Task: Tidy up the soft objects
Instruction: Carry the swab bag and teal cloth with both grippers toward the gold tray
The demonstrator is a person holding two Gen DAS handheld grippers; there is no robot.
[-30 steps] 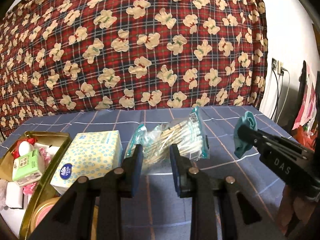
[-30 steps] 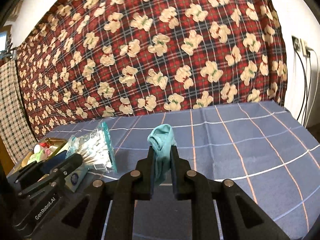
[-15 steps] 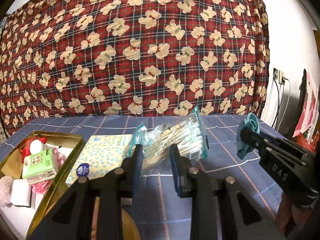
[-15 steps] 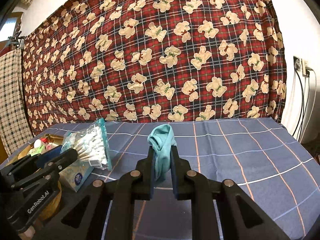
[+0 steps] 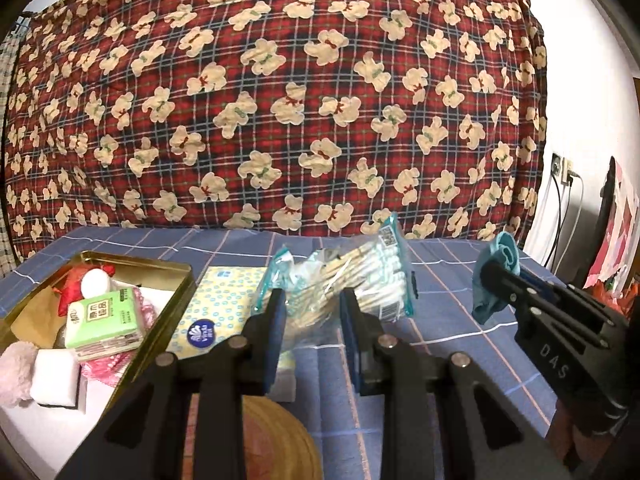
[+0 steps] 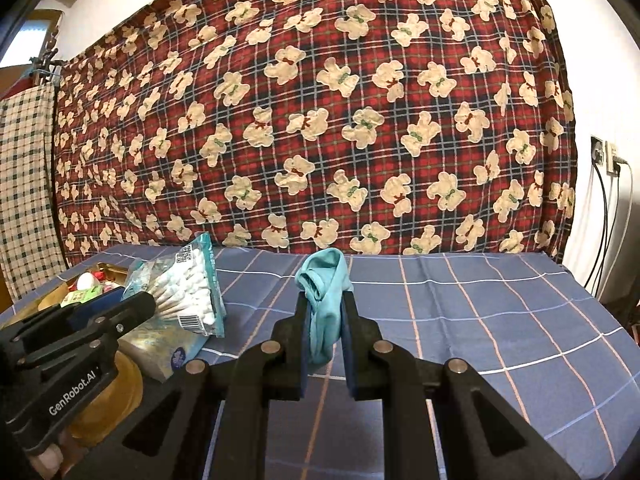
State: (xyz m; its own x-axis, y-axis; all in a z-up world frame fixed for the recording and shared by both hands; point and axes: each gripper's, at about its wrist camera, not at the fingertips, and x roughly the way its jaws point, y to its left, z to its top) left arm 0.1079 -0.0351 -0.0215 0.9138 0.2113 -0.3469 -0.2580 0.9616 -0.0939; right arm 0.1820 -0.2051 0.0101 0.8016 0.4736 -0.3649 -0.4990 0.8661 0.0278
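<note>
My left gripper (image 5: 312, 300) is shut on a clear bag of cotton swabs (image 5: 352, 280) and holds it above the blue checked table. The bag also shows in the right wrist view (image 6: 188, 292). My right gripper (image 6: 325, 304) is shut on a teal cloth (image 6: 326, 300), held above the table; the cloth shows at the right in the left wrist view (image 5: 496, 276). A gold tin (image 5: 176, 308) at the left holds a green tissue pack (image 5: 104, 320), a white sponge (image 5: 54, 378), a pink plush piece (image 5: 14, 372) and red and white items.
A yellow dotted tissue pack (image 5: 216, 312) lies beside the tin, under the swab bag. A round wooden lid (image 5: 276, 440) sits at the near edge. A red teddy-bear blanket (image 6: 320, 120) hangs behind the table. Cables and a wall socket (image 6: 608, 156) are at the right.
Both grippers have risen and tilted, each still holding its item. The tin and its contents have come further into the left wrist view.
</note>
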